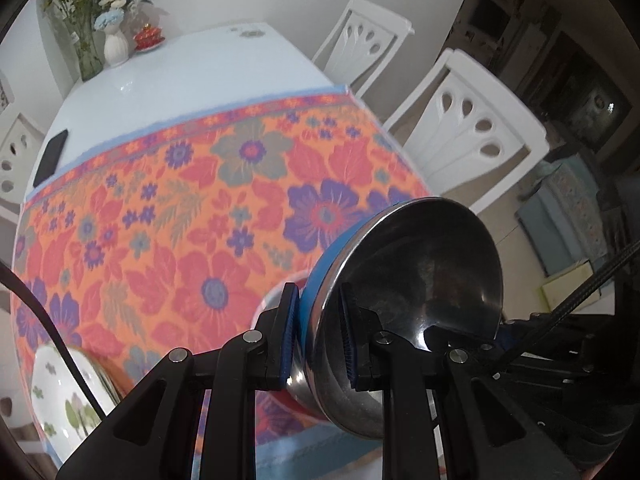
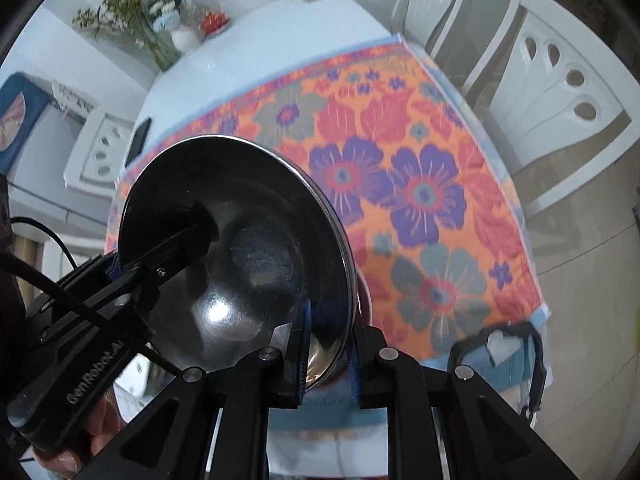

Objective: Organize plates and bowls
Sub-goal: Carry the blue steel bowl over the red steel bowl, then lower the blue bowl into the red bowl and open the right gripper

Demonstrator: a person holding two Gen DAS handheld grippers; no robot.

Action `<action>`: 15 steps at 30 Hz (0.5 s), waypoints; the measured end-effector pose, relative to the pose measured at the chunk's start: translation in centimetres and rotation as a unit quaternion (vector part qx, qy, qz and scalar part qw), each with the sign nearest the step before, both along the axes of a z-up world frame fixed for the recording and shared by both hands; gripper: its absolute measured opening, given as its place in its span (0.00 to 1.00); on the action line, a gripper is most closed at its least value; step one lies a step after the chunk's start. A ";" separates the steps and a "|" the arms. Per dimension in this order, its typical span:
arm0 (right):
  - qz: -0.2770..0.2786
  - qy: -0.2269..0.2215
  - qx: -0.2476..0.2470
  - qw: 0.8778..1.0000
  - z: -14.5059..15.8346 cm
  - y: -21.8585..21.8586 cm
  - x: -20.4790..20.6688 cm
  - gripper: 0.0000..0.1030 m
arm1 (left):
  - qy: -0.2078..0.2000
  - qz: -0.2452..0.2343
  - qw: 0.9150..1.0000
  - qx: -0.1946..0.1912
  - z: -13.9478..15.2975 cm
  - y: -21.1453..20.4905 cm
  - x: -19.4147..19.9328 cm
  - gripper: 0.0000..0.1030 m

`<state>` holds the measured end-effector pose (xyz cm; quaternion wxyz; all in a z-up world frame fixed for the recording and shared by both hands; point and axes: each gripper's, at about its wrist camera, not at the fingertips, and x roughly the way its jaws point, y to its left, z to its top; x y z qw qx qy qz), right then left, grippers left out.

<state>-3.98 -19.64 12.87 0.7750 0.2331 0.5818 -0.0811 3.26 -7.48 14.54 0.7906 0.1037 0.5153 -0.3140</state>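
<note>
Tilting steel bowl (image 1: 420, 280), rim-gripped

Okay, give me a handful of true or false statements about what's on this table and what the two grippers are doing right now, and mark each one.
1. Both grippers are clamped on the rim of the same steel bowl. True: the left gripper and the right gripper pinch opposite sides.
2. The steel bowl has a red outside. False: its outer wall is blue.
3. A floral cloth covers the whole table. False: the far part of the white table is bare.
4. A dark phone lies on the bare part of the table. True.
5. The steel bowl holds food. False: its inside looks empty and shiny.
6. A white bowl with a tree print sits at the left gripper's lower left. True.
</note>
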 end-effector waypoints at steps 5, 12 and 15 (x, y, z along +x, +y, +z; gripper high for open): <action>0.010 0.026 0.007 1.000 -2.3 0.6 -1.3 0.15 | 0.030 0.005 1.000 0.007 -2.1 1.0 -0.9 0.16; 0.018 0.035 -0.003 0.999 -3.9 0.7 -1.2 0.15 | 0.044 0.008 0.999 0.017 -3.6 1.0 -1.2 0.16; 0.016 0.037 0.000 0.999 -4.1 0.5 -1.1 0.15 | 0.042 0.006 0.999 0.020 -3.7 0.9 -1.2 0.16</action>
